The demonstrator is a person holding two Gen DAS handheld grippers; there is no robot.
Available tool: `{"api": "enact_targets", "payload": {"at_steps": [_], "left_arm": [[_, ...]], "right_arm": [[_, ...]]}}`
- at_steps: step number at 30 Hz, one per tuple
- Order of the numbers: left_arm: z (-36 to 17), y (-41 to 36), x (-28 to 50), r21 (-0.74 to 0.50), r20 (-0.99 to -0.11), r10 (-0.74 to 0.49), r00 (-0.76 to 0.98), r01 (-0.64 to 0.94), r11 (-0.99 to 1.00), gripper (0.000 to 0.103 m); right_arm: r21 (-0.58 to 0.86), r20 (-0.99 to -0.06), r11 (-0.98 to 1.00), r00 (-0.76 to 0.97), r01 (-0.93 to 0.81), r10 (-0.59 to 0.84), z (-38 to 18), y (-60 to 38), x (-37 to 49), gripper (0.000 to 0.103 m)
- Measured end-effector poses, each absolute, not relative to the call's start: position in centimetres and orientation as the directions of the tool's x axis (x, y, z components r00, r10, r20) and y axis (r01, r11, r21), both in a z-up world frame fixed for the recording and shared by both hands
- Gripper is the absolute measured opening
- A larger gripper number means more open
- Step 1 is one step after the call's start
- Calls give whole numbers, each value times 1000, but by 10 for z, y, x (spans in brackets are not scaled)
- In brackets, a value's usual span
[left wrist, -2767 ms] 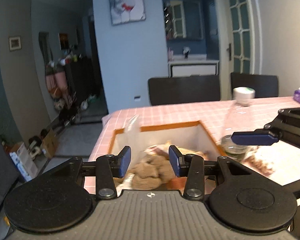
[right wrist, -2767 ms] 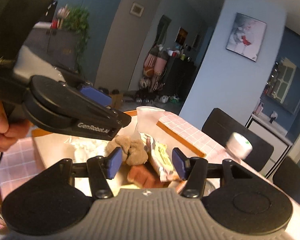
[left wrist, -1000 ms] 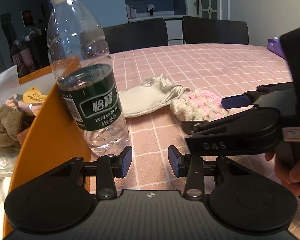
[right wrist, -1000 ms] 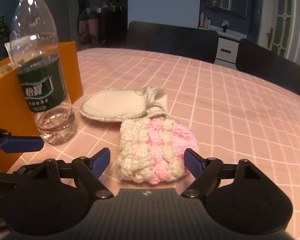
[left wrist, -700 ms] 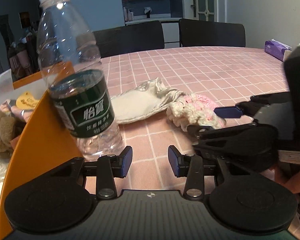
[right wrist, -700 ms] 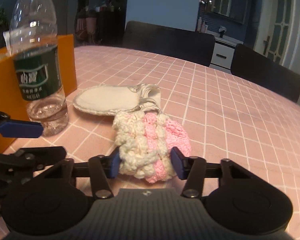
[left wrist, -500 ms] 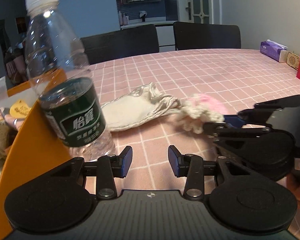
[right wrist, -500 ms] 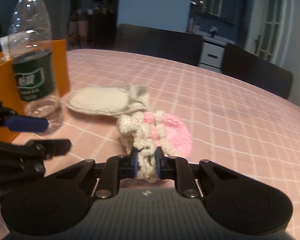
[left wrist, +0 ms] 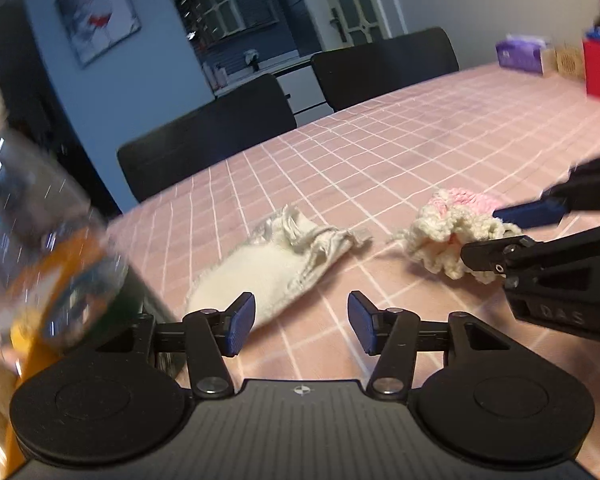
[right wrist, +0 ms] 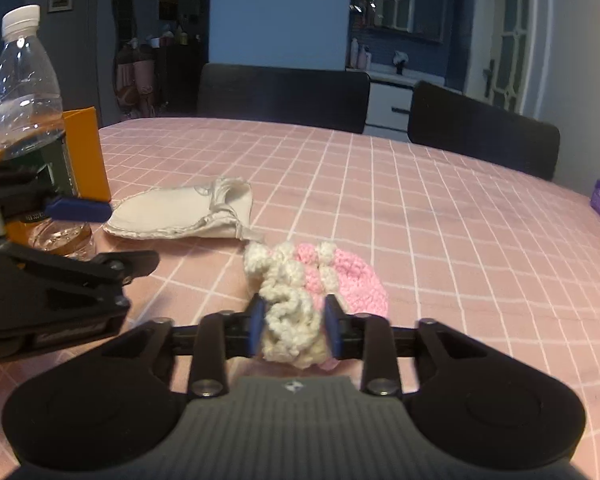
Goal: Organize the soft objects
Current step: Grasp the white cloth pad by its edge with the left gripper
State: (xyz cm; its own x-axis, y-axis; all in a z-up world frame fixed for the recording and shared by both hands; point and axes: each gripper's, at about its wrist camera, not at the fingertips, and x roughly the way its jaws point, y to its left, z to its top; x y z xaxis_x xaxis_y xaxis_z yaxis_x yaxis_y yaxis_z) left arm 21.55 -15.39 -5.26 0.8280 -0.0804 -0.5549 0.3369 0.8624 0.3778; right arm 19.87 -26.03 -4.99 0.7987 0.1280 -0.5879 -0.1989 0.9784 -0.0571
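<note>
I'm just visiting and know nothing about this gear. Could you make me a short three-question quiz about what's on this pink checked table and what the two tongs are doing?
1. True or false: the right tongs are shut on the pink-and-cream crocheted piece.
2. Which item lies flat between the water bottle and the crocheted piece?
A. a tissue pack
B. a cream cloth pouch
C. a red box
3. Fill in: the left tongs are ____ and hold nothing.

Key
1. True; the yarn is squeezed between both pads.
2. B
3. open
</note>
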Motion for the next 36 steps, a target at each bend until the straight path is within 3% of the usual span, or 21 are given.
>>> {"api": "enact_targets", "payload": {"at_steps": [2, 5, 8, 15, 18, 22, 26, 36], "left_arm": [[-59, -162, 221, 445, -551, -57, 833, 351, 824, 65], [-72, -167, 233, 497, -575, -8, 818, 356, 791, 65], [-83, -171, 243, 518, -587, 17, 809, 359, 776, 66], [-88, -180, 257, 582, -525, 71, 848, 296, 758, 66], [-90, -181, 262, 582, -510, 77, 857, 278, 765, 61], [-92, -182, 269, 557, -525, 75, 848, 276, 783, 28], [-94, -183, 268, 542, -533, 75, 843, 272, 795, 7], [-69, -179, 244, 457, -513, 6, 858, 267, 849, 4]], "right_arm": [[-83, -575, 972, 807, -218, 132, -51, -260, 200, 54], [-110, -559, 968, 820, -224, 126, -52, -262, 201, 60], [-122, -553, 960, 820, -253, 146, -54, -261, 204, 62], [-83, -571, 960, 802, -267, 173, -64, -260, 216, 63], [-84, -574, 964, 804, -250, 158, -68, -261, 217, 58], [-106, -570, 963, 809, -247, 145, -70, -259, 215, 55], [-91, -570, 966, 808, -242, 149, -70, -261, 214, 52], [-74, -553, 973, 821, -219, 143, -69, -263, 211, 35]]}}
